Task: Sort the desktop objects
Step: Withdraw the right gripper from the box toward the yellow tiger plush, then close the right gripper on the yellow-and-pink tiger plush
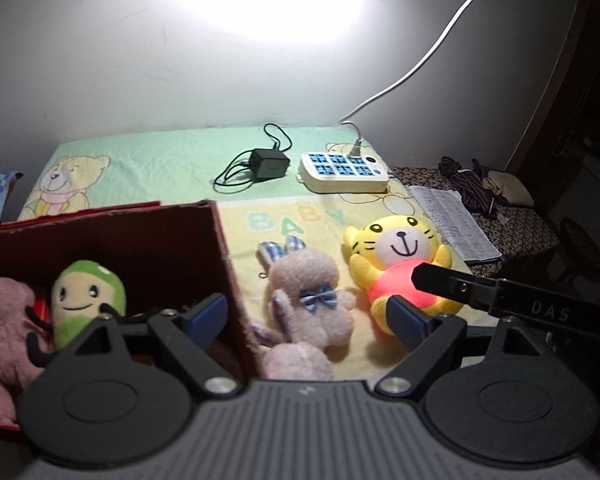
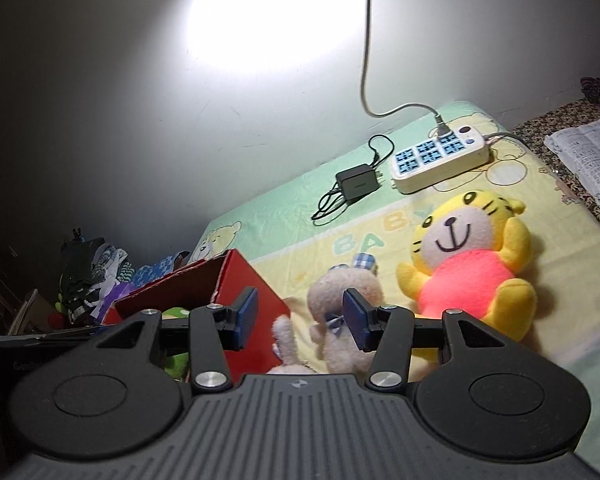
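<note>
A pale pink bunny plush (image 1: 304, 280) with a blue bow lies on its back on the baby-print cloth (image 1: 160, 156). My left gripper (image 1: 306, 320) is open just above it, one pad over the red box's (image 1: 140, 236) right wall. Inside the box sit a green plush (image 1: 88, 300) and a pink plush (image 1: 4, 320). A yellow tiger plush (image 1: 400, 256) in a pink shirt lies right of the bunny. In the right wrist view my right gripper (image 2: 300, 318) is open, close over the bunny (image 2: 328, 296), between the box (image 2: 256, 292) and the tiger (image 2: 472, 264).
A white power strip (image 1: 344, 172) with a plugged cable and a black charger (image 1: 268, 164) with its cord lie at the back by the wall. A black bar marked DAS (image 1: 500, 300) reaches in from the right over the tiger. Papers (image 2: 592, 156) lie to the right.
</note>
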Available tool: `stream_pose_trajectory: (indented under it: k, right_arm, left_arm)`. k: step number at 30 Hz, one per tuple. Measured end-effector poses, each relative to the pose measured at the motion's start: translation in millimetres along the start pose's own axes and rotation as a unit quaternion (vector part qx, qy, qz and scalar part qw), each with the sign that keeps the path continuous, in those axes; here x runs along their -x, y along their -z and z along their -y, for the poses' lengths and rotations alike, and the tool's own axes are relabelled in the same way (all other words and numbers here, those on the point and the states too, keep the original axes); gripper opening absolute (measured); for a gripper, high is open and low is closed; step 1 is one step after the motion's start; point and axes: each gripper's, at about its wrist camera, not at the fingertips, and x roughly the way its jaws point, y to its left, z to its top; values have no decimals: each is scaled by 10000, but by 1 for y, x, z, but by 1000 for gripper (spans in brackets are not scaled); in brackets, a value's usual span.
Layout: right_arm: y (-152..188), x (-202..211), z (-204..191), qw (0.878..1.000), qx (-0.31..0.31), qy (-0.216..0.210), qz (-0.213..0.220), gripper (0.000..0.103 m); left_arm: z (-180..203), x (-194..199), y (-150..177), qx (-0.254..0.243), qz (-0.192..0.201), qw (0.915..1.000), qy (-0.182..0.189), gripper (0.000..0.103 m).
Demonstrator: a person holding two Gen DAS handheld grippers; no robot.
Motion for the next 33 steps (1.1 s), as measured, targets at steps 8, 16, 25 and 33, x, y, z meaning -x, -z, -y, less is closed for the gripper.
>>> stream_pose_trajectory:
  k: [8,16,25,33]
  right_arm:
    - [-20,16,57,9996,-212,169,-42,52]
    - [-37,18,103,9976,-489,426,-228,52]
    - [-46,-6,148,9923,-1028,349,-595,53]
    - [-49,-36,178,9847,-1498,122,-880,56]
  left_arm:
    - [48,-56,0,299,-265,9982,450,96]
    - [71,-104,0,656,-376,9963,401,96]
    - [79,-153,-9,902,-810,9912,524,94]
    - [94,-182,-11,738,-1009,9909,507,93]
